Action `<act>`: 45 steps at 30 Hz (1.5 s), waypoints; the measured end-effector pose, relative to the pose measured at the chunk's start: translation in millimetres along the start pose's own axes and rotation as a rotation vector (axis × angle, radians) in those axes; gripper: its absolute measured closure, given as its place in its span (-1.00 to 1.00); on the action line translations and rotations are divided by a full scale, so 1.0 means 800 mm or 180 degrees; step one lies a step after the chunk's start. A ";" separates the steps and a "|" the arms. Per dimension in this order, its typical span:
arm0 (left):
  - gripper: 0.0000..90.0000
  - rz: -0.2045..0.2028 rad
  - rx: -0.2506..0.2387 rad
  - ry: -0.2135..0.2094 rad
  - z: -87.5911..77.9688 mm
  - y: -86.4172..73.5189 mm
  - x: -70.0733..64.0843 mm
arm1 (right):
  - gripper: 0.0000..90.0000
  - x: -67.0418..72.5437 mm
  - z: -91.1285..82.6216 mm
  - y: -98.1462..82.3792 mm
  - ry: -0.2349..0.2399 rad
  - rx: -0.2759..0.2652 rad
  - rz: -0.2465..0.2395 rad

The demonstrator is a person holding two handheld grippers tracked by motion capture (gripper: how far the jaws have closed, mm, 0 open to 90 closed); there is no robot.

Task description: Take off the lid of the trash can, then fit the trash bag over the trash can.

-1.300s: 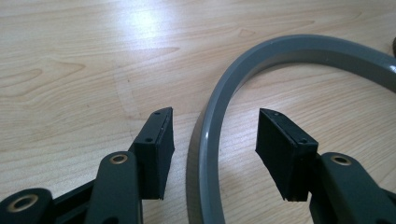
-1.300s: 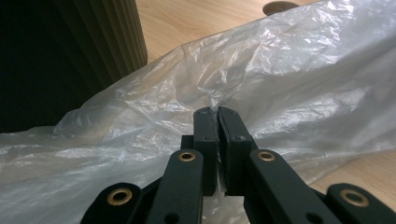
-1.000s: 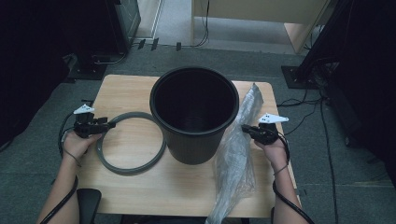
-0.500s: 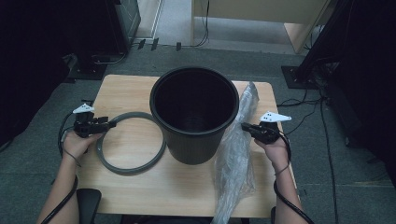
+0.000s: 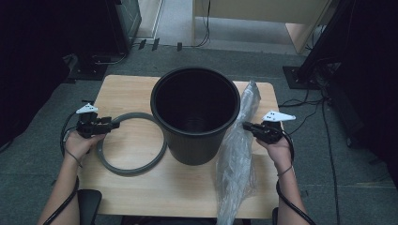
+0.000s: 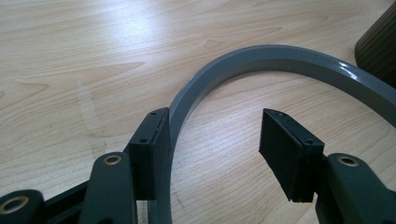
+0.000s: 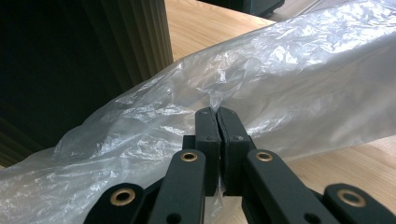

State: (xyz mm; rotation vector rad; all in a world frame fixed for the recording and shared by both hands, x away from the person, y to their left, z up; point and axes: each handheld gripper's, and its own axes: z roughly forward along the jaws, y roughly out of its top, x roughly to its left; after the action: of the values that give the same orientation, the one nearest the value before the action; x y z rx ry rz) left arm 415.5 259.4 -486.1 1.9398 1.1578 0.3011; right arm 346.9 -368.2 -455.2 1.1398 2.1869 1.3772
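Your right gripper (image 7: 217, 122) is pinching a fold of the bag (image 7: 289, 79), which lies along the table (image 5: 136, 187) just right of the bin (image 5: 195, 117); your left gripper (image 6: 215, 140) stands spread around the ring (image 6: 261, 58), one pad touching it (no grip); lining the bin looks barely begun; the bag is unopened, the ring flat left of the bin.

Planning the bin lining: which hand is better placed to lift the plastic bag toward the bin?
The right. Its gripper is shut on the plastic bag beside the black bin. The left gripper is open around the grey ring, across the bin from the bag.
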 end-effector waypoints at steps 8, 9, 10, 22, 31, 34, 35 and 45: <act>-0.07 0.0047 0.0043 -0.0038 0.002 0.005 -0.007 | 0.98 0.008 -0.004 0.006 0.0010 0.0007 -0.0026; -0.08 0.0068 0.0048 -0.0049 0.002 0.007 -0.008 | 0.98 0.010 -0.007 0.013 0.0022 -0.0015 -0.0055; -0.08 0.0074 0.0034 -0.0059 0.002 0.010 -0.010 | 0.98 0.010 -0.007 0.013 0.0022 -0.0015 -0.0055; -0.13 0.0288 0.0029 -0.0180 -0.001 0.041 -0.031 | 0.99 0.016 -0.022 0.042 0.0156 -0.0086 -0.0170; -0.14 0.0305 -0.0023 -0.0292 -0.001 0.057 -0.042 | 0.99 0.018 -0.032 0.063 0.0182 -0.0077 -0.0259; -0.14 0.0320 -0.0009 -0.0292 -0.001 0.061 -0.043 | 0.99 0.018 -0.034 0.068 0.0208 -0.0078 -0.0266; -0.14 0.0331 -0.0006 -0.0291 -0.001 0.062 -0.044 | 0.99 0.019 -0.035 0.069 0.0217 -0.0076 -0.0271; -0.15 0.0414 -0.0057 -0.0306 -0.008 0.079 -0.054 | 1.00 0.025 -0.046 0.084 0.0307 -0.0126 -0.0302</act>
State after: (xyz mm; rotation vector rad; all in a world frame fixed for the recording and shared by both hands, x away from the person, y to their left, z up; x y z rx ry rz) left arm 426.7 213.3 -425.5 1.9954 0.9660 0.2831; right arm 342.0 -361.1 -376.2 0.9616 2.2382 1.4559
